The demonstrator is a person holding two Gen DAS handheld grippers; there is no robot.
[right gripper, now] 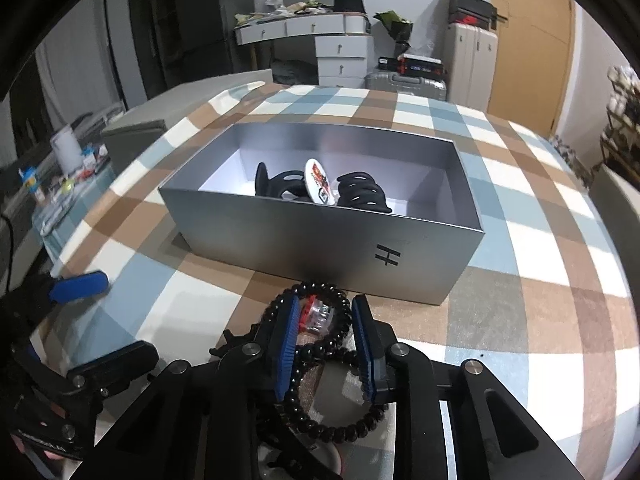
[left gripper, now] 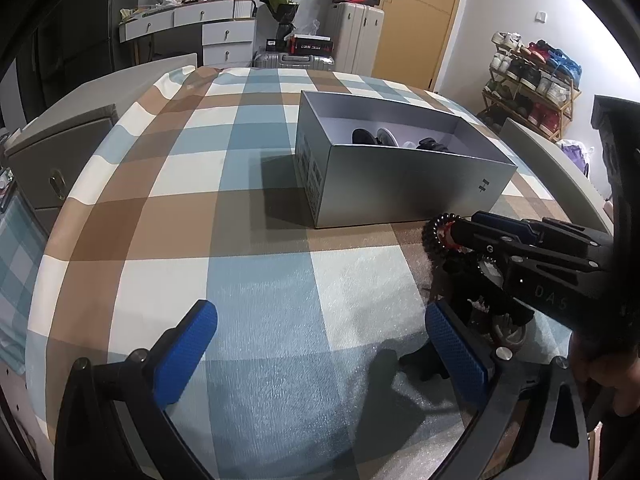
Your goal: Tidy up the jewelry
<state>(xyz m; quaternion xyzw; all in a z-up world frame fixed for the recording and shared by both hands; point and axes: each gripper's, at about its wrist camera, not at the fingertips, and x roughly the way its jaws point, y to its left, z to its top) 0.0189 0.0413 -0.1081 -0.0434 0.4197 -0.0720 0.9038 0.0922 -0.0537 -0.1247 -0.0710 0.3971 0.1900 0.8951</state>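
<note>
A silver open box [right gripper: 320,236] stands on the checked cloth; it also shows in the left wrist view [left gripper: 404,184]. Inside lie black hair claws [right gripper: 360,192] and a round badge [right gripper: 318,180]. My right gripper [right gripper: 325,308] is shut on a black bead bracelet [right gripper: 320,360] with a red clear piece [right gripper: 316,314], held just in front of the box; the bracelet shows at its tip in the left wrist view [left gripper: 438,236]. My left gripper [left gripper: 320,340] is open and empty over the cloth, left of the right gripper.
Dark small items [left gripper: 480,304] lie on the cloth under the right gripper. A side table with clutter [right gripper: 68,176] stands at the left. A dresser [right gripper: 312,36], suitcases [right gripper: 472,52] and a shoe rack [left gripper: 532,76] stand beyond the bed.
</note>
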